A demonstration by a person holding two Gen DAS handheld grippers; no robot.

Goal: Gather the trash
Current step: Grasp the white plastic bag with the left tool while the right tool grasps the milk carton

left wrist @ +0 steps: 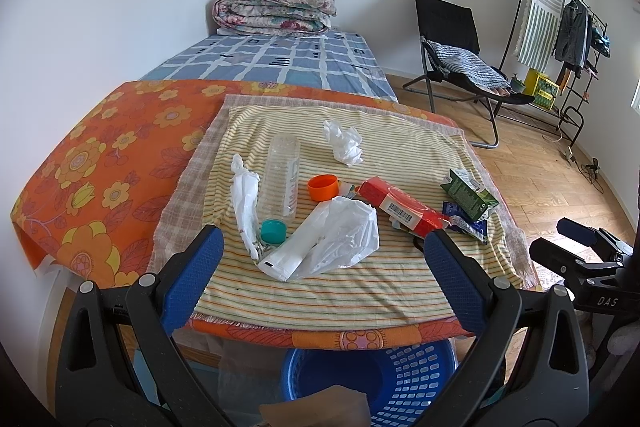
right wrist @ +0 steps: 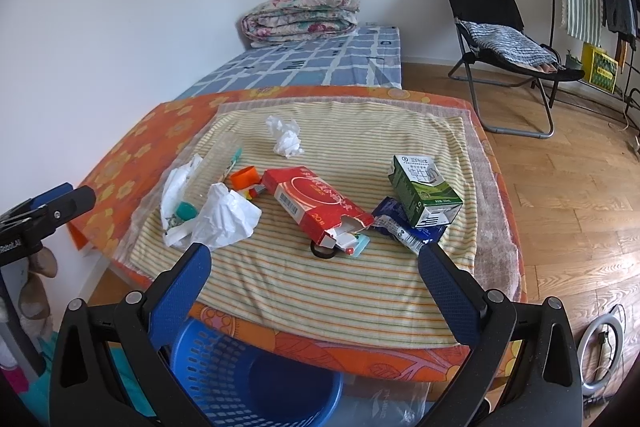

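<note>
Both grippers hover before the near edge of the table (left wrist: 100, 163), whose orange flowered cloth carries a striped towel (right wrist: 320, 291). We see the left gripper (left wrist: 324, 269) with its blue-padded jaws spread wide and nothing between them; the right gripper (right wrist: 316, 273) is likewise wide apart and empty.

The trash lies on the towel. Toward the left edge we find a clear plastic bottle (left wrist: 283, 175) lying on its side, a twisted white wrapper (left wrist: 245, 199) beside it, and a teal cap (left wrist: 273, 230) at the bottle's near end. A crumpled white plastic bag (left wrist: 332, 239) lies nearest the near edge, just in front of an orange cap (left wrist: 323, 187). At the centre lies a torn red carton (right wrist: 316, 205), with a black ring (right wrist: 322, 251) at its open end. Toward the right edge a green-and-white milk carton (right wrist: 424, 187) rests tilted against a dark blue wrapper (right wrist: 408, 227). A crumpled white tissue (right wrist: 285, 137) lies apart, toward the far edge.

A blue perforated basket (right wrist: 256, 379) stands on the floor under the near edge.
</note>
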